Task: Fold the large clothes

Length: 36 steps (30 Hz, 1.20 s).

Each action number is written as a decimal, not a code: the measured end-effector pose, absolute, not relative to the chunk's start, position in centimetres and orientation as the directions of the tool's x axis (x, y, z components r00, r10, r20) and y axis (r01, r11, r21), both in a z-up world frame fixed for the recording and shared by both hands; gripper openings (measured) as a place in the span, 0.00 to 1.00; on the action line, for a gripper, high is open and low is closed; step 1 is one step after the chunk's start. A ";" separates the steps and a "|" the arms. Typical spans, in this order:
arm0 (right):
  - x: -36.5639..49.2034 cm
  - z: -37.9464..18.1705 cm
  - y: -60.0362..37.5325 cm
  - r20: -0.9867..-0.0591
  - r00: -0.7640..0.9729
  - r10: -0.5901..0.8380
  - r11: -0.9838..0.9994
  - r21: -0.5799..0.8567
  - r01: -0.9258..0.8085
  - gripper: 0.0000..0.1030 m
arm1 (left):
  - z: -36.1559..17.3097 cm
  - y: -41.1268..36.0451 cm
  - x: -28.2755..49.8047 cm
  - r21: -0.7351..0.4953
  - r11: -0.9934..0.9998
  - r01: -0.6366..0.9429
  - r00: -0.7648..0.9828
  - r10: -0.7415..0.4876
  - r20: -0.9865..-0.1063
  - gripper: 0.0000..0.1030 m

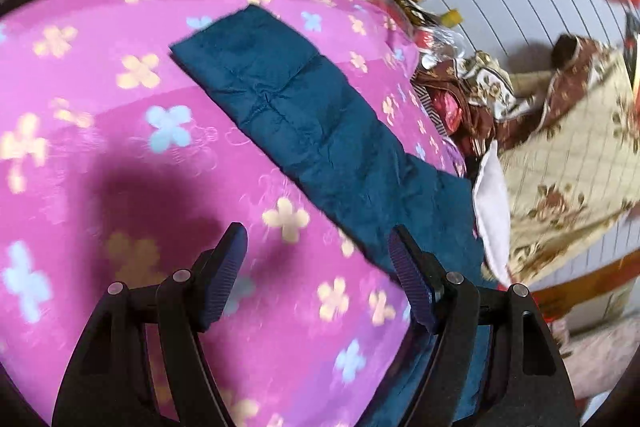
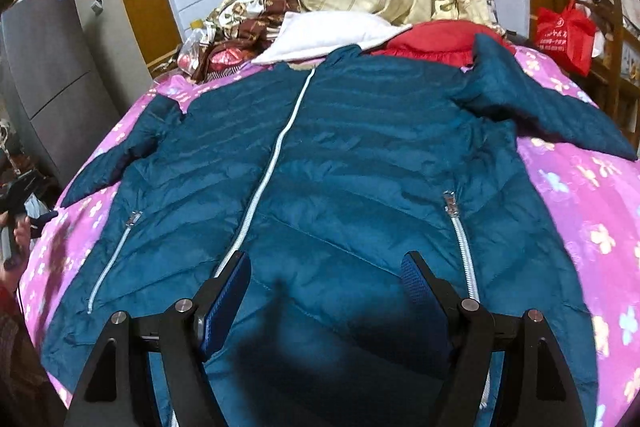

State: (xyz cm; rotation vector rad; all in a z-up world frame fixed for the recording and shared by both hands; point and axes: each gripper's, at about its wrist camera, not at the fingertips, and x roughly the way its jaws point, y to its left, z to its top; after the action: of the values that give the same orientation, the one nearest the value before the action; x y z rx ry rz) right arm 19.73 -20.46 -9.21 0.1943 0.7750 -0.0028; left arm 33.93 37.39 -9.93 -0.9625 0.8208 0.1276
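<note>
Right gripper [image 2: 326,277]: jaws apart, nothing between them, poised over the lower front of the jacket [image 2: 320,155]. Left gripper [image 1: 318,255]: jaws likewise apart and empty, above the blanket [image 1: 100,99] just beside one sleeve [image 1: 288,107]. The jacket lies face up, zipped, spread flat on the pink flowered blanket, sleeves angled outward. Quilted and puffy, it should be light and soft, with a smooth shell likely to slip and spring back from a fold; cuffs, hem corners and shoulder seams look the surest places to pinch. The right view alone shows the whole garment, its centre zip [image 2: 276,155], both pockets and the other sleeve [image 2: 552,111]. The left view alone shows the near sleeve's cuff end close up.
</note>
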 end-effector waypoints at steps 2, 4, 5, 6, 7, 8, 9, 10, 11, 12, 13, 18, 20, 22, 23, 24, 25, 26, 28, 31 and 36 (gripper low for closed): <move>20.2 -9.9 -20.6 -0.703 0.708 0.066 0.982 0.173 0.081 0.73 | -10.8 37.4 35.2 -0.707 0.564 -0.426 0.704 -0.284 -0.651 0.71; 20.6 -10.3 -20.8 -0.708 0.703 0.068 0.980 0.178 0.084 0.73 | -11.6 37.3 36.3 -0.746 0.530 -0.403 0.716 -0.325 -0.617 0.71; 20.8 -10.5 -21.0 -0.710 0.701 0.069 0.980 0.180 0.086 0.73 | -11.9 37.1 36.7 -0.757 0.518 -0.397 0.719 -0.338 -0.608 0.71; 20.9 -10.7 -21.1 -0.712 0.699 0.068 0.979 0.182 0.091 0.73 | -12.2 36.9 37.3 -0.767 0.509 -0.392 0.718 -0.352 -0.601 0.71; 21.0 -10.9 -21.2 -0.714 0.697 0.068 0.978 0.186 0.094 0.73 | -12.5 36.7 37.6 -0.769 0.504 -0.393 0.716 -0.358 -0.600 0.71; 21.2 -11.1 -21.4 -0.716 0.695 0.070 0.976 0.192 0.100 0.73 | -12.9 36.5 38.0 -0.771 0.497 -0.397 0.712 -0.364 -0.601 0.71; 21.3 -11.3 -21.6 -0.718 0.692 0.072 0.974 0.199 0.105 0.73 | -13.4 36.4 38.3 -0.776 0.486 -0.401 0.709 -0.371 -0.599 0.71; 21.4 -11.5 -21.7 -0.720 0.690 0.074 0.973 0.203 0.107 0.73 | -13.8 36.3 38.5 -0.784 0.474 -0.400 0.713 -0.376 -0.591 0.71; 21.4 -11.6 -21.7 -0.720 0.690 0.076 0.972 0.206 0.109 0.73 | -13.9 36.2 38.5 -0.795 0.464 -0.390 0.727 -0.375 -0.576 0.71; 21.5 -11.8 -21.7 -0.721 0.689 0.075 0.972 0.207 0.111 0.73 | -13.9 36.3 38.7 -0.796 0.465 -0.388 0.731 -0.372 -0.572 0.71; 21.5 -11.8 -21.7 -0.720 0.689 0.075 0.972 0.207 0.110 0.73 | -13.8 36.4 38.9 -0.796 0.466 -0.387 0.732 -0.370 -0.572 0.71; 21.6 -12.3 -21.6 -0.721 0.689 0.075 0.971 0.209 0.113 0.73 | -13.7 37.3 40.8 -0.787 0.471 -0.398 0.737 -0.347 -0.580 0.71; 21.7 -12.6 -21.7 -0.723 0.687 0.075 0.971 0.211 0.116 0.73 | -13.6 37.5 41.7 -0.778 0.482 -0.403 0.737 -0.333 -0.588 0.71; 21.8 -12.8 -21.7 -0.725 0.685 0.073 0.971 0.209 0.117 0.73 | -13.3 37.4 42.8 -0.746 0.515 -0.422 0.727 -0.300 -0.618 0.71; 21.8 -12.9 -21.6 -0.725 0.685 0.072 0.971 0.208 0.118 0.74 | -13.1 37.1 43.3 -0.720 0.544 -0.431 0.715 -0.281 -0.641 0.64; 21.8 -13.0 -21.6 -0.725 0.685 0.071 0.971 0.208 0.119 0.74 | -12.8 36.5 44.0 -0.673 0.590 -0.445 0.688 -0.256 -0.679 0.51; 21.9 -13.1 -21.6 -0.726 0.684 0.071 0.971 0.208 0.119 0.74 | -12.7 36.0 44.4 -0.642 0.620 -0.452 0.665 -0.245 -0.705 0.18; 21.9 -13.2 -21.6 -0.727 0.683 0.072 0.971 0.208 0.119 0.74 | -12.5 35.6 44.7 -0.619 0.644 -0.450 0.646 -0.243 -0.723 0.10; 21.9 -13.3 -21.6 -0.727 0.683 0.072 0.971 0.208 0.119 0.74 | -10.9 34.2 44.6 -0.577 0.694 -0.429 0.651 -0.205 -0.731 0.10; 21.9 -13.5 -21.7 -0.726 0.683 0.084 0.968 0.221 0.115 0.74 | -7.6 31.3 44.2 -0.519 0.774 -0.362 0.671 -0.170 -0.721 0.09; 21.8 -13.6 -22.1 -0.716 0.690 0.108 0.961 0.254 0.113 0.74 | -1.8 23.9 43.4 -0.459 0.868 -0.190 0.706 -0.204 -0.678 0.09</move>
State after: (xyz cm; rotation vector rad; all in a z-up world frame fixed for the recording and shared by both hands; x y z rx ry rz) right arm 21.84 -22.09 -13.56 0.2896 0.8125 -0.0031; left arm 43.38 23.91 -1.82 -0.5339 0.7972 -0.0084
